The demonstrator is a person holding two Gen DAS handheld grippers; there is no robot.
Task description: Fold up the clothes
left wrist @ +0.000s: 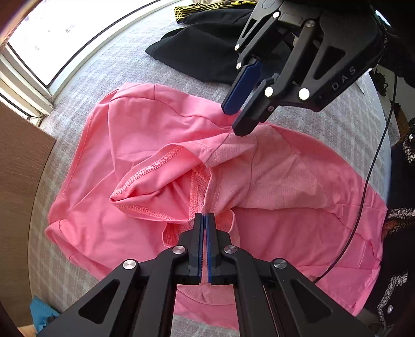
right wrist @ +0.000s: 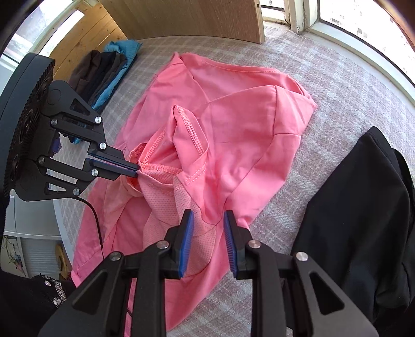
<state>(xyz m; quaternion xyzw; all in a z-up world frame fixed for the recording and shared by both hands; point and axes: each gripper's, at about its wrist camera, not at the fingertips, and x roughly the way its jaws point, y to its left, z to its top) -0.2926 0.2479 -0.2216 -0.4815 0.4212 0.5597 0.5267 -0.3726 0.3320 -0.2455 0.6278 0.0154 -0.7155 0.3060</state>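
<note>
The pink shirt (right wrist: 233, 134) sprawls across the middle of the grey checked bed cover (right wrist: 337, 85), bunched high at its centre. Far of it, bare cover runs clear to the window sill (right wrist: 363, 51). To the right a black garment (right wrist: 363, 207) closes that side, with a narrow bare strip between. To the left a stack of folded clothes (right wrist: 103, 75) sits against the wooden board (right wrist: 181, 18), leaving little room there.

We lose the pink shirt (left wrist: 145, 124) under our left claw (left wrist: 205, 216), its near hem cut off. The black garment (right wrist: 363, 215) right of our right claw (right wrist: 207, 217) runs off frame. Past the left claw, the folded pile (right wrist: 103, 70) blurs; we can't count its pieces.
</note>
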